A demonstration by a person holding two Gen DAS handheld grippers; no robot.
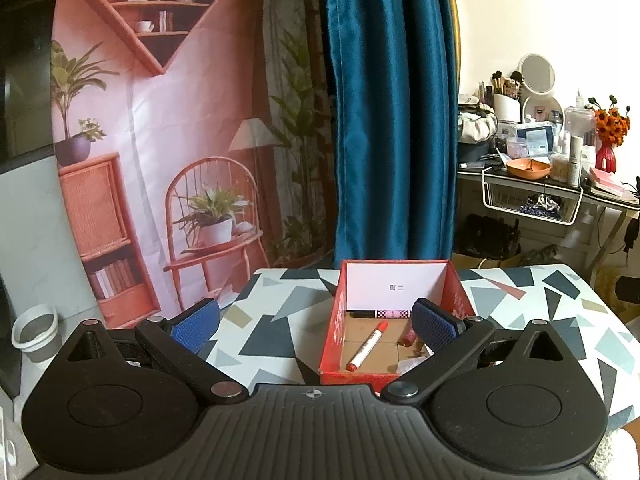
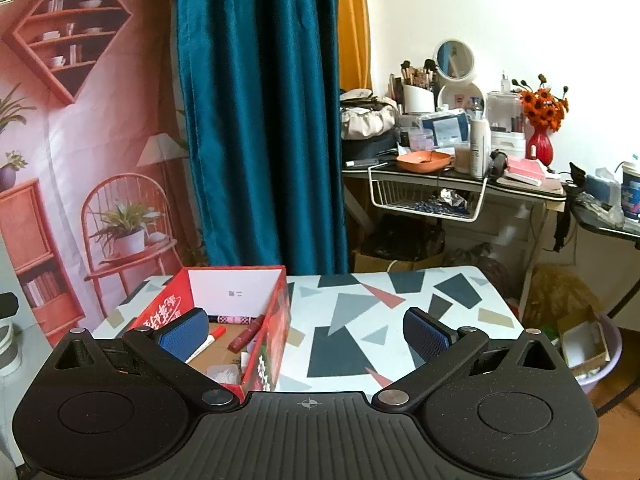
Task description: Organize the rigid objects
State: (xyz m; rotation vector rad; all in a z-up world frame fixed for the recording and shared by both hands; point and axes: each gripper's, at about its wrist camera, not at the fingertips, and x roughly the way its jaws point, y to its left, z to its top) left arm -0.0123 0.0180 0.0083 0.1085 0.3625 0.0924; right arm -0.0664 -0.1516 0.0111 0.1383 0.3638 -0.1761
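Observation:
A red box (image 1: 335, 332) with a cardboard floor stands on the patterned table (image 1: 264, 336). In it lie a white marker with red caps (image 1: 367, 346), a black and pink pen (image 1: 380, 313) along the far wall, and a dark red tube (image 1: 408, 337). My left gripper (image 1: 316, 322) is open and empty, held above the box's near left. In the right wrist view the box (image 2: 276, 332) is at the left, with the marker (image 2: 212, 338), the pen (image 2: 236, 319), the tube (image 2: 244, 336) and a small clear case (image 2: 224, 373). My right gripper (image 2: 306, 334) is open and empty over the table (image 2: 360, 320).
A cluttered vanity desk (image 2: 460, 184) with a mirror, a red vase of orange flowers (image 2: 540, 136) and a wire basket stands behind at the right. A blue curtain (image 2: 256, 120) and a printed backdrop hang behind the table. A white bin (image 1: 34, 330) stands on the floor at the left.

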